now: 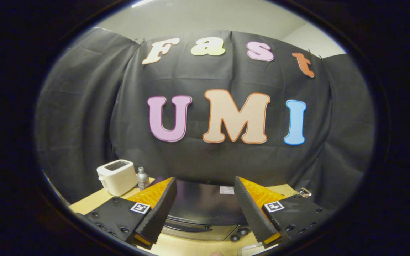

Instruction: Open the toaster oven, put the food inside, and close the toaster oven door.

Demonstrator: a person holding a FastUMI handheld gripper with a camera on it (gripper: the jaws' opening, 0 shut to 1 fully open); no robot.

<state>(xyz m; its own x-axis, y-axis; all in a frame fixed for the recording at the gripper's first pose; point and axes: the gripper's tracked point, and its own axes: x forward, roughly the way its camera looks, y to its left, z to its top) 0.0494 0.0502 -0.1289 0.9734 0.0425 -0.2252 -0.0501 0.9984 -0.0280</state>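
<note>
Plainly the oven (205, 209), a heavy, rigid box on the table (94, 202) between and just beyond the spread, empty tool (205, 236), should be taken by its stiff, likely slick door handle (194, 225), near the toaster (117, 176).

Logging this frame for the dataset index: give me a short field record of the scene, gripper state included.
gripper: open, fingers spread, holding nothing
toaster oven: dark, seen from above between and just beyond the fingers; door state cannot be told
white toaster: beyond the fingers, on the wooden table
small metal bottle: upright, right beside the white toaster
task progress: oven not yet touched
</note>
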